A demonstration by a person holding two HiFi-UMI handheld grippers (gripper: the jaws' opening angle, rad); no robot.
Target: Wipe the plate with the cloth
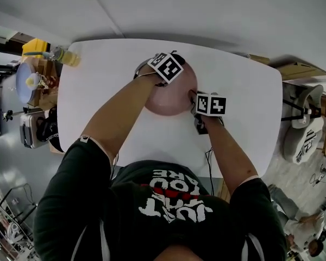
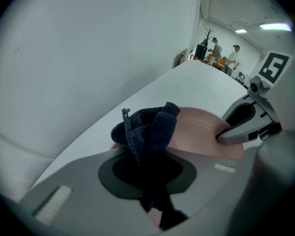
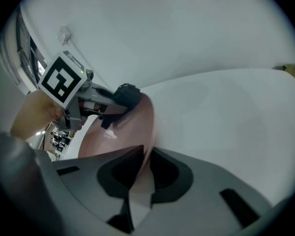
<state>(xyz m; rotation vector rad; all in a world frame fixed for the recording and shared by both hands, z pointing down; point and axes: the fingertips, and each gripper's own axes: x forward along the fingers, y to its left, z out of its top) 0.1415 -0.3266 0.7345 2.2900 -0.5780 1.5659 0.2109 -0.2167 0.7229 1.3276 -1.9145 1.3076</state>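
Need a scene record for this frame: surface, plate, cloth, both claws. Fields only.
surface: white table
plate: pink, on the table
cloth: dark blue, bunched, at the plate's rim
left claw: shut on the cloth
right claw: clamped on the plate's rim, opposite the cloth

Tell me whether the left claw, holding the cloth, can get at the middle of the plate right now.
Probably yes. The left claw holds the cloth at the rim of the plate; its pink middle lies bare, and the right claw pinches only the opposite rim.
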